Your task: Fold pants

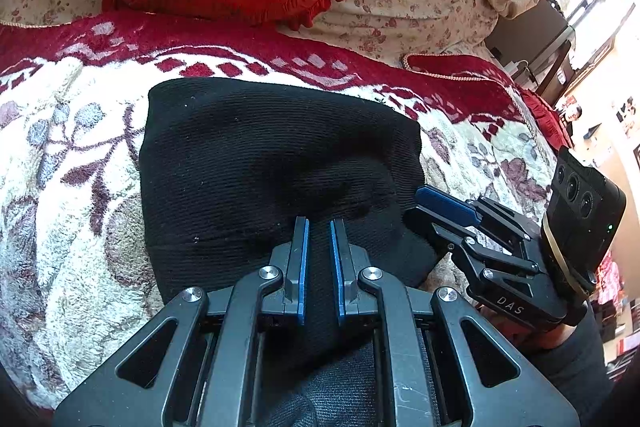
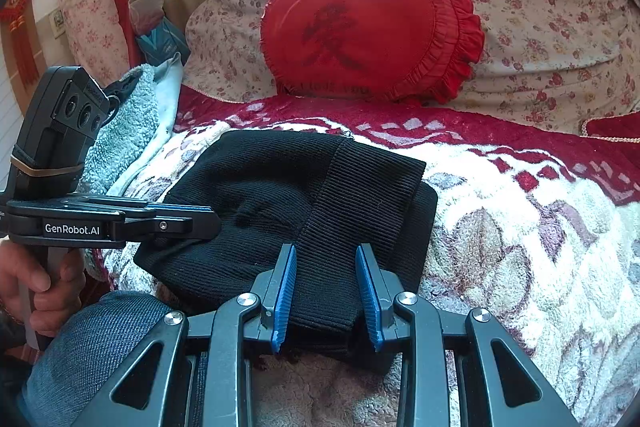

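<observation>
The black ribbed pants [image 1: 264,163] lie folded into a compact bundle on the floral blanket [image 1: 68,195], also seen in the right wrist view [image 2: 304,195]. My left gripper [image 1: 319,223] hovers over the near edge of the bundle with its jaws a narrow gap apart and nothing pinched between them. My right gripper [image 2: 326,251] is open, its blue pads either side of the ribbed waistband end [image 2: 360,195], not closed on it. The right gripper also shows at the right of the left wrist view [image 1: 444,205], and the left gripper at the left of the right wrist view [image 2: 200,217].
A red heart-shaped frilled cushion [image 2: 368,31] leans against floral pillows [image 2: 540,7] behind the pants. A light blue fleece cloth [image 2: 128,123] lies at the left bed edge. The person's denim-clad knee [image 2: 92,339] is close below the left gripper.
</observation>
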`<state>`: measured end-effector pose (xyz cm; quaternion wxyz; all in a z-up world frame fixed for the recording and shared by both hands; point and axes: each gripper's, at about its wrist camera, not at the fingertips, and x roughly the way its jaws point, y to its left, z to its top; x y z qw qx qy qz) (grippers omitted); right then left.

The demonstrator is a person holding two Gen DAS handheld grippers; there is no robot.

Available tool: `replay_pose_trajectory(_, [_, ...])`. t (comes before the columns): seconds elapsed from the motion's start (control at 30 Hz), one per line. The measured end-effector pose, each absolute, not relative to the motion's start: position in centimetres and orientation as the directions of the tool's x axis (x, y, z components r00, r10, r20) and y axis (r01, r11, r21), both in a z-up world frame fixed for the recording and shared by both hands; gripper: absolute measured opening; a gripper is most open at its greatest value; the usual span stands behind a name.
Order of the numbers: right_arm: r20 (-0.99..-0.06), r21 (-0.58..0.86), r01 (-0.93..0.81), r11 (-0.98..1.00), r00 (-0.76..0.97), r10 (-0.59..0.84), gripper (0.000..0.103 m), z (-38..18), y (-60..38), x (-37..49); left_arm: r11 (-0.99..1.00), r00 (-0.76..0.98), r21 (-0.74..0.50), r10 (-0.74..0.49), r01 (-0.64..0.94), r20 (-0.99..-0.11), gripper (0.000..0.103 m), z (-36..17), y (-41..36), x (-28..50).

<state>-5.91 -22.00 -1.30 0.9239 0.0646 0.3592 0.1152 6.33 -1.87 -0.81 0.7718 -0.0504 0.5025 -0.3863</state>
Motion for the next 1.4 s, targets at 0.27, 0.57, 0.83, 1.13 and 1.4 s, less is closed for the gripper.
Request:
replay_pose_trajectory(0.27, [-0.648,0.202,-0.166,0.965,0.716,0.259,0.029,-1.3,-22.0,-5.9,0.698,0.200,-0.460,-0.644,0.548,-0.738,0.009,-0.9,-1.7,6.6])
replay_pose_trajectory(0.57, [-0.648,0.201,-0.167,0.965,0.716,0.259,0.029,-1.3,-22.0,-6.0,0.696,0.200,-0.465,-0.648,0.547,-0.735,0.009,-0.8,-1.6,6.6])
replay_pose_trajectory(0.83, [-0.648,0.201,-0.167,0.965,0.717,0.259,0.029,-1.3,-22.0,-6.0,0.697,0.201,-0.463,-0.646,0.548,-0.736,0.009,-0.8,-1.6,6.5])
replay_pose_trajectory(1.13, [-0.647,0.199,-0.166,0.966,0.718,0.257,0.029,-1.4,-22.0,-6.0,0.698,0.202,-0.461,-0.646,0.548,-0.736,0.009,-0.8,-1.7,6.4])
replay_pose_trajectory(1.4, [-0.648,0.209,-0.182,0.961,0.710,0.275,0.029,-0.9,-22.5,-5.9,0.702,0.234,-0.447,-0.647,0.555,-0.726,0.010,0.8,-0.9,6.6])
